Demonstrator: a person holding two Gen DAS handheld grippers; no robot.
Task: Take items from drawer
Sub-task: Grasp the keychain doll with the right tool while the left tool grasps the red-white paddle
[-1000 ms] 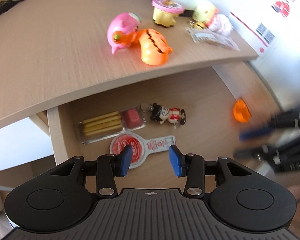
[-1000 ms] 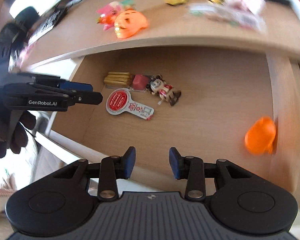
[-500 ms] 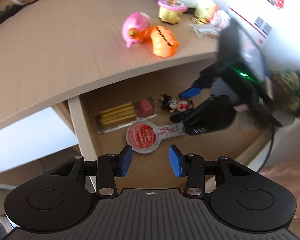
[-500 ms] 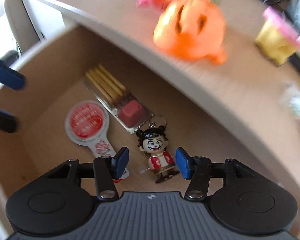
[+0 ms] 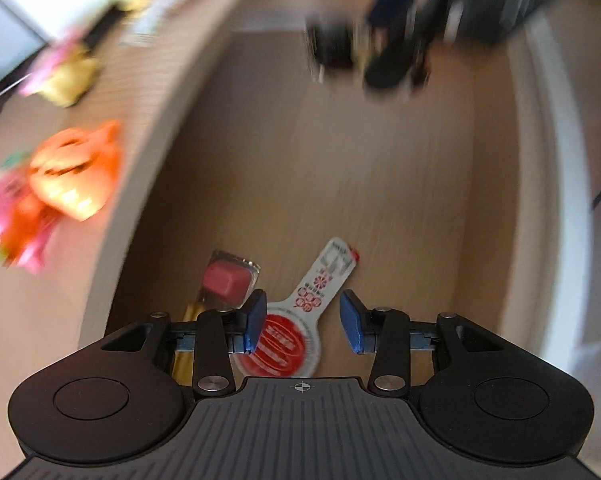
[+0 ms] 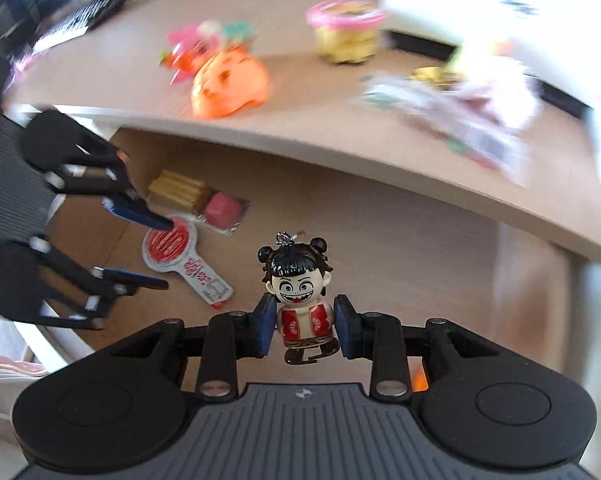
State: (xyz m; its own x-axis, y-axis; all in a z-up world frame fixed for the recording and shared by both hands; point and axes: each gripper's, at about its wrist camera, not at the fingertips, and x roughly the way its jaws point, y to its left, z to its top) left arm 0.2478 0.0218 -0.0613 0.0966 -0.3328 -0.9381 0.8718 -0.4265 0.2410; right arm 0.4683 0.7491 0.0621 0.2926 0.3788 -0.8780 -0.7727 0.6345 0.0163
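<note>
My right gripper (image 6: pixel 303 327) is shut on a small doll keychain (image 6: pixel 300 292) with black hair buns and a red top, held upright above the open drawer (image 6: pixel 420 264). In the left wrist view my left gripper (image 5: pixel 303 326) is open just over a red-and-white paddle-shaped tag (image 5: pixel 300 320) lying on the drawer floor (image 5: pixel 340 168). The same left gripper (image 6: pixel 162 250) shows in the right wrist view, its fingers straddling the tag (image 6: pixel 180 256). Beside the tag lies a clear packet with yellow sticks and a pink block (image 5: pixel 226 284).
On the desk top above the drawer lie an orange pumpkin toy (image 6: pixel 230 84), a pink toy (image 6: pixel 192 46), a yellow cup with pink lid (image 6: pixel 346 32) and a flat wrapper (image 6: pixel 452 120). A small orange object (image 6: pixel 420 378) peeks out behind my right gripper. The drawer's right half is bare wood.
My right gripper has shut on the doll and lifted it off the drawer floor. My left gripper has swung down into the drawer over the paddle tag.
</note>
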